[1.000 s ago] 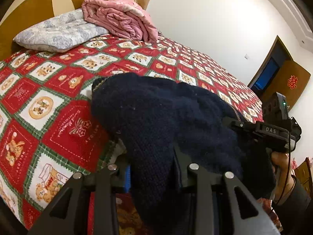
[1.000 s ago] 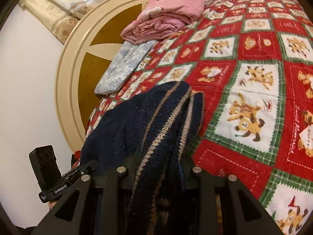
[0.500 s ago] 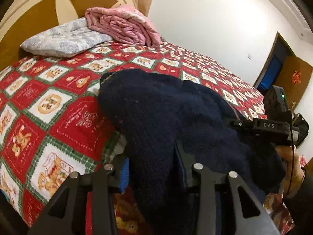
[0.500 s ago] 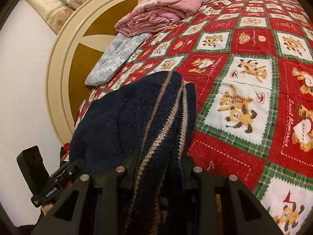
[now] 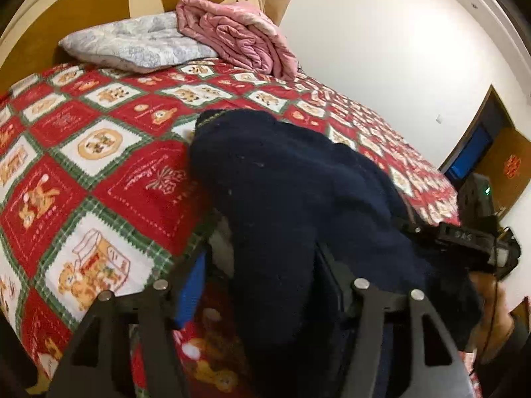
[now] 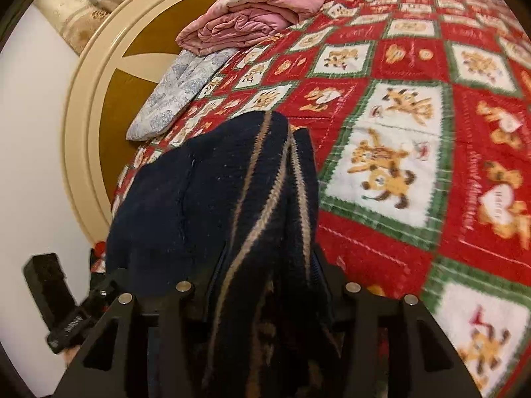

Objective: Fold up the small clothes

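Note:
A dark navy knitted garment [image 5: 282, 182] with tan stripes [image 6: 205, 199] lies bunched at the near edge of the bed. My left gripper [image 5: 262, 252] has its jaws opening. The knit hangs between them, with a gap showing beside the blue pad [image 5: 194, 285]. My right gripper [image 6: 270, 252] is also opening, and the striped fold still fills the space between its fingers. Each gripper shows in the other's view: the right one [image 5: 471, 242] with a hand under it, the left one [image 6: 66, 315] at the lower left.
A red patchwork blanket with bear prints [image 5: 99, 199] [image 6: 398, 165] covers the bed. A grey pillow [image 5: 139, 46] [image 6: 179, 89] and a folded pink quilt [image 5: 239, 36] [image 6: 259, 10] lie by the round headboard [image 6: 99, 99]. A doorway [image 5: 481, 146] stands at the far right.
Both pairs of jaws have spread apart around the navy garment, loosening their hold. The garment has stayed bunched on the bed edge. Both views tilted slightly.

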